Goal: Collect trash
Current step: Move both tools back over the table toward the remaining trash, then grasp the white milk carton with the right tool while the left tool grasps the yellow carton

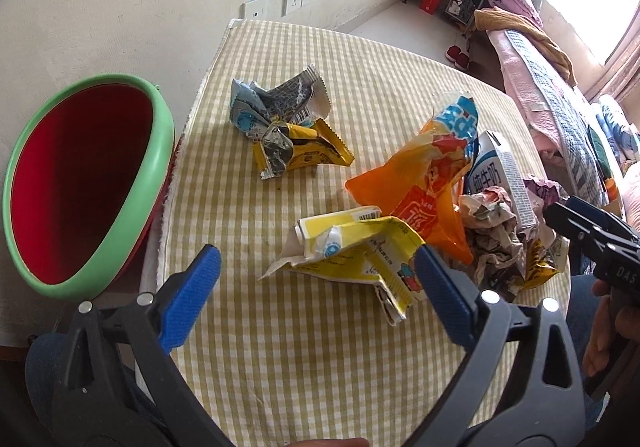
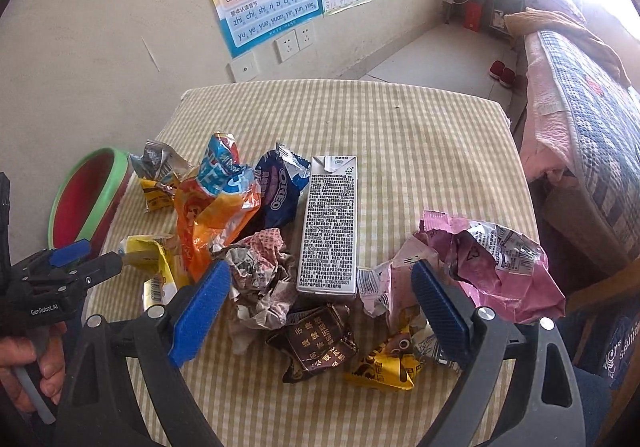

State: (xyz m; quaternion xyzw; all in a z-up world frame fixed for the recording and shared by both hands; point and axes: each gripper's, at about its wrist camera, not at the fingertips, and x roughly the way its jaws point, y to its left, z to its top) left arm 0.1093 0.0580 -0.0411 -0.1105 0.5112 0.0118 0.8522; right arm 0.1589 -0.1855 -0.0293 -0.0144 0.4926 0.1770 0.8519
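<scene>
Blue-padded left tongs (image 1: pixel 318 287) are held wide open and empty over the checked tabletop (image 1: pixel 320 367), a crumpled yellow wrapper (image 1: pixel 352 259) lying between their tips. Right tongs (image 2: pixel 320 303) are likewise spread wide, gripping nothing, with a brown wrapper (image 2: pixel 316 347) and milk carton (image 2: pixel 330 227) just ahead. A red bin (image 1: pixel 80 183) is seen left of the left tongs.
</scene>
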